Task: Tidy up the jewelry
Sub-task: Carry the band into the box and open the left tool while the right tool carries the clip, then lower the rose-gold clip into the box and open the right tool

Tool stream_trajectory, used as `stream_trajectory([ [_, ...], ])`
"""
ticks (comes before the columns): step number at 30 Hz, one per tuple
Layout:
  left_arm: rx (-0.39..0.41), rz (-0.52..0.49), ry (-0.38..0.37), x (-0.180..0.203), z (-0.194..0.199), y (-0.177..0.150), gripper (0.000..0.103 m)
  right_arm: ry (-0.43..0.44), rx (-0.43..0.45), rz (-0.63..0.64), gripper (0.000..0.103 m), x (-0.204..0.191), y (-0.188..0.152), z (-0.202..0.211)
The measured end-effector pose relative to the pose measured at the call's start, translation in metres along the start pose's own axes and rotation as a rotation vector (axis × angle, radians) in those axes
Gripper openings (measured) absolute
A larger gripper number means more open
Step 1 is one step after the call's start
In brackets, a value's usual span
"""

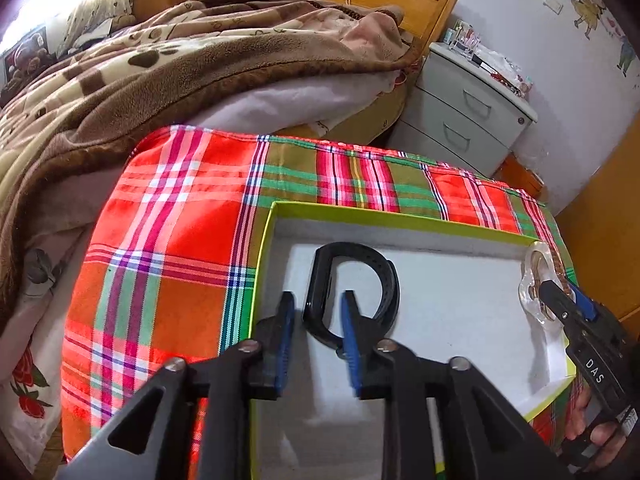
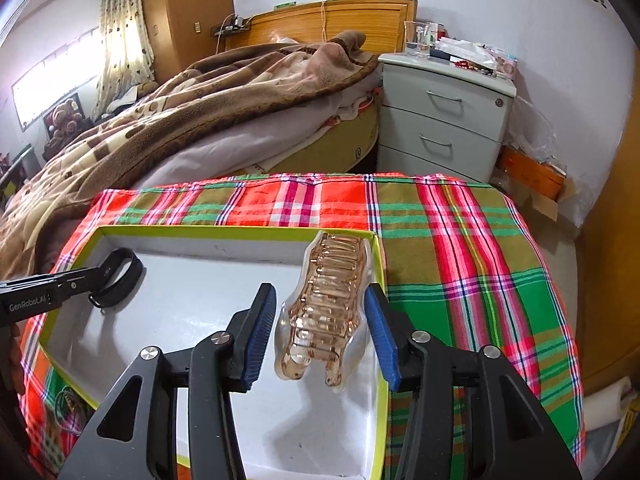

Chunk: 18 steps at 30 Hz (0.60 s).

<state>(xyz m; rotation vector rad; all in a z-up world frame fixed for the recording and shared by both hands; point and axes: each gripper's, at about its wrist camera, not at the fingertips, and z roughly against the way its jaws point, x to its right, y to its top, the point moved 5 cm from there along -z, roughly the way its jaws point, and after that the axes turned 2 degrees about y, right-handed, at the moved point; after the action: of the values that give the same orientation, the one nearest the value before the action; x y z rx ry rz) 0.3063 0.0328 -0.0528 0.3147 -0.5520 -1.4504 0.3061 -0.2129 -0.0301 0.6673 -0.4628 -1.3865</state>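
Note:
A white box with a lime-green rim lies on a plaid cloth. A black wristband lies in the box's left part. My left gripper is open, its fingers either side of the band's near end; it shows in the right wrist view. A clear amber hair claw clip rests at the box's right wall. My right gripper is open around the clip, pads apart from it; it shows in the left wrist view.
The plaid cloth covers a small table. A bed with a brown blanket stands behind it. A grey nightstand with clutter stands at the back right. A wooden door is on the right.

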Motion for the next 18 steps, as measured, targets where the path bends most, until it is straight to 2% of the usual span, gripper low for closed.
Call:
stream_trajectory([
  [5, -0.006, 0.004, -0.01, 0.0, 0.001, -0.001, 0.032, 0.002, 0.014, -0.009, 0.049, 0.0, 0.001, 0.003],
  [10, 0.026, 0.015, -0.022, 0.0, 0.012, -0.001, 0.039, 0.016, 0.051, -0.008, 0.05, 0.0, 0.002, 0.012],
  [18, 0.074, 0.023, -0.026, -0.004, 0.036, -0.004, 0.042, 0.035, 0.098, -0.028, 0.05, -0.001, 0.003, 0.033],
])
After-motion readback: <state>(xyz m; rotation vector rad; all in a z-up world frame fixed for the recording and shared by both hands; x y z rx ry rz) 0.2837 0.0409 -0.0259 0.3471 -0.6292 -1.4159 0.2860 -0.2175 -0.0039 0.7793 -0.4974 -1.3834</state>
